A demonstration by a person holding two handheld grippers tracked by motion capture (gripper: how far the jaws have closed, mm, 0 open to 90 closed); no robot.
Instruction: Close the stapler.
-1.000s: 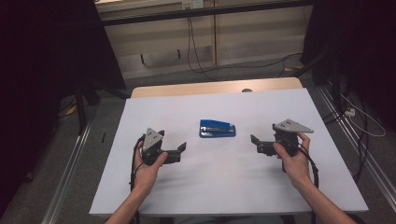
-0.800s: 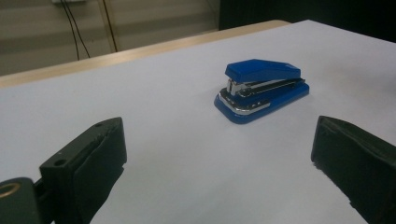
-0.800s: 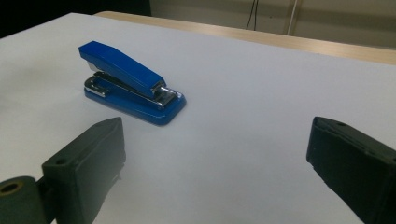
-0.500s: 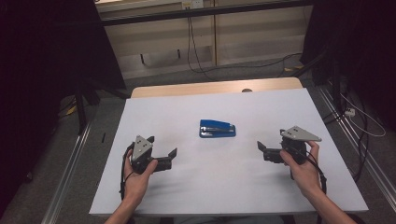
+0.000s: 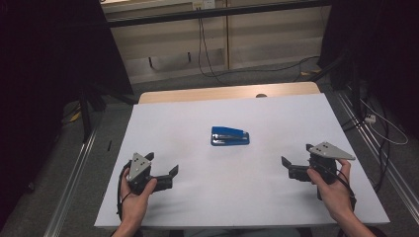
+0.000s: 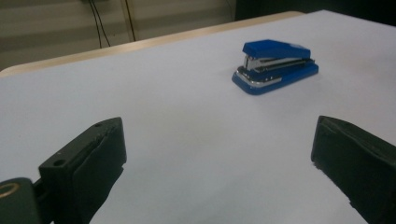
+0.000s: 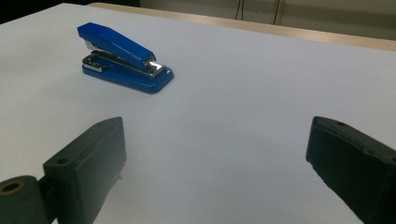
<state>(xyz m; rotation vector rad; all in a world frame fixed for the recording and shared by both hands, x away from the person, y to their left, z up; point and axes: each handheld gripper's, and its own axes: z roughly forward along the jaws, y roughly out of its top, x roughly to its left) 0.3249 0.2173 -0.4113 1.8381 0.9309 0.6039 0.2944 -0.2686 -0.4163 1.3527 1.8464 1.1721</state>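
A small blue metal-and-plastic stapler [image 5: 230,136] lies flat near the middle of the white-covered table [image 5: 207,197]. The left gripper [image 5: 163,170] and right gripper [image 5: 295,159], each held in a hand, hover on either side well apart from it, jaws spread wide and empty.

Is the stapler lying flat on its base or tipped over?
Flat on its base: the stapler sits base down on the table, blue arm on top, lowered over the metal magazine.
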